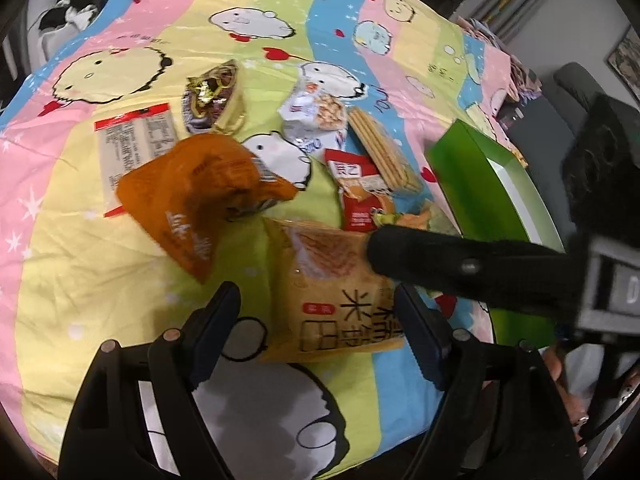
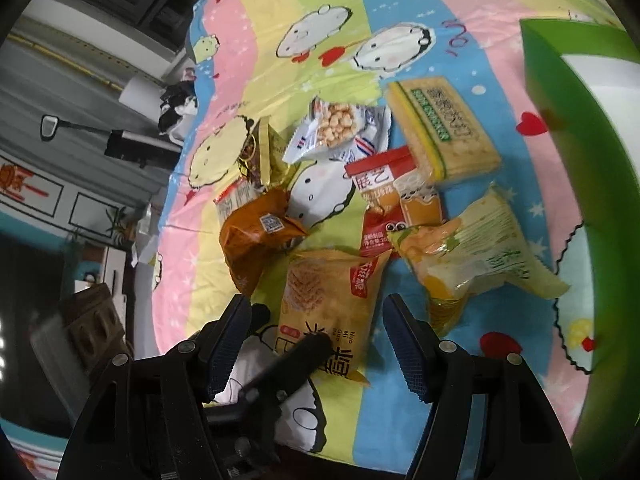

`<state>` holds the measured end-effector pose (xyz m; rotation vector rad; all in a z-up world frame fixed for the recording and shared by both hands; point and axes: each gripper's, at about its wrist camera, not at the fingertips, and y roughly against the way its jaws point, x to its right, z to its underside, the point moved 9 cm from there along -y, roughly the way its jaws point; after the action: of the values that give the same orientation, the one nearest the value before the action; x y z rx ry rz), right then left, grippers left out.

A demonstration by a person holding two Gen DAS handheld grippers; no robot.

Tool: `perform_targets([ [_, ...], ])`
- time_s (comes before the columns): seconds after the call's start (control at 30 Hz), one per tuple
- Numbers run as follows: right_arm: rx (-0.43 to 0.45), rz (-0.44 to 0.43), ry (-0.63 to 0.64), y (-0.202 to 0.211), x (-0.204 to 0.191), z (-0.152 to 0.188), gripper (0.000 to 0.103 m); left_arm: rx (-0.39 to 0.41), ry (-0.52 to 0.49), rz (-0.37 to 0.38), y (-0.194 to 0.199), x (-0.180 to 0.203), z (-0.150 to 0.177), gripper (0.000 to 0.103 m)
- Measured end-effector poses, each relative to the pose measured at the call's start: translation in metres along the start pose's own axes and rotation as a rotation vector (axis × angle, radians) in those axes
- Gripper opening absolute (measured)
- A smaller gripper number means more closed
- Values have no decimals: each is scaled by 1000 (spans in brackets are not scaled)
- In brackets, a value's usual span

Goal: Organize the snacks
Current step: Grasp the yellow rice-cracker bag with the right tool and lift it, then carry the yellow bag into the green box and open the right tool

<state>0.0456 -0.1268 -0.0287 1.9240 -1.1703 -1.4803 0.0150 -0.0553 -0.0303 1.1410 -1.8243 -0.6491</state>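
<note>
Our left gripper (image 1: 316, 336) and right gripper (image 2: 310, 344) both hang with jaws open over the yellow snack bag (image 2: 332, 304) on the bedsheet (image 1: 80, 240). Crowding together, we risk colliding, or pinching sheet.

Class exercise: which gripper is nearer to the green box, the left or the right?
Right. In the left wrist view the right gripper reaches in just beside the green box, over the yellow rice-cracker packet. The left gripper straddles that packet's near end, further from the box.
</note>
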Motion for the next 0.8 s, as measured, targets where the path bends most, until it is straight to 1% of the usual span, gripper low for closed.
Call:
perform_targets([
  [0.13,-39,2,-14,-14,4,5,69,-24,-14,0,-8,5,5,74],
  [0.23,-78,-27,-13,-23,3,9,69,-29,-17,21,-11,10,6,67],
  [0.3,-93,-33,-9,-29,1,12,69,-27,-24,13,-13,11,6,65],
  [0.33,-96,-30,-6,-32,1,13,68,-21,-26,4,-13,11,6,64],
  [0.37,-94,-18,-1,-33,1,14,64,-13,-28,-7,-12,11,6,63],
  [0.43,-75,20,31,-31,0,14,59,9,-40,-32,-8,12,4,61],
  [0.6,1,16,92,-7,-15,9,59,93,-58,-40,15,24,-6,60],
  [0.8,136,15,161,42,-29,2,59,204,-116,-23,48,58,-21,60],
])
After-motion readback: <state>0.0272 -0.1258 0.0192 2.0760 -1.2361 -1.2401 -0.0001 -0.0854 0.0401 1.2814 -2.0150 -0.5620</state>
